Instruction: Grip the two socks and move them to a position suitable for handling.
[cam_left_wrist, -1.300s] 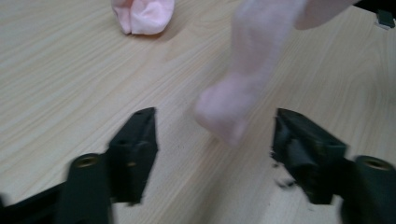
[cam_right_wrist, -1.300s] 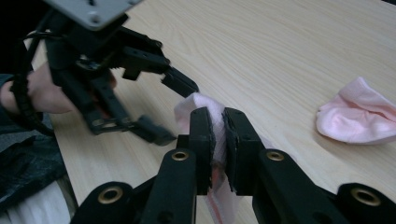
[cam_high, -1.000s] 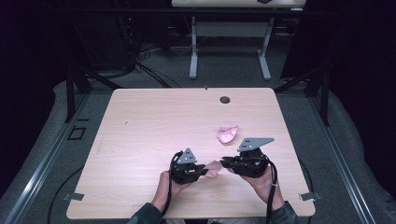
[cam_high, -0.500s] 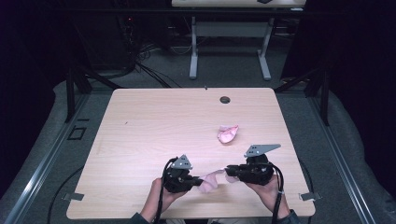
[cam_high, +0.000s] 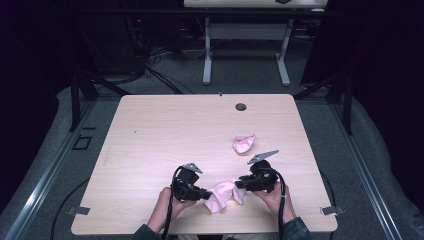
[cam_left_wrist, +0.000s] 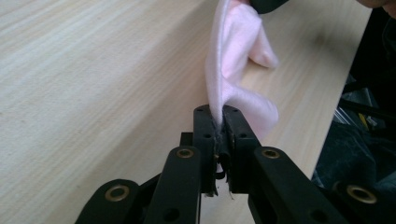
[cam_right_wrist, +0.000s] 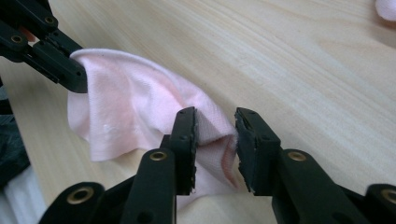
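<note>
- Since the frame a second back, both my grippers have dropped toward the near table edge, and the soft pink cloth (cam_high: 224, 194) now sags onto the wood between them.
- Left gripper (cam_left_wrist: 218, 122): jaws clamped tight on one edge of the pink cloth.
- Right gripper (cam_right_wrist: 215, 140): jaws have just been opening; a fold of cloth sits in the gap, pads not pressing it.
- Second crumpled pink cloth (cam_high: 243, 143) lies farther back, well apart.
- Light wooden table (cam_high: 165, 135) has a dark round grommet (cam_high: 241, 106) near the far edge.
</note>
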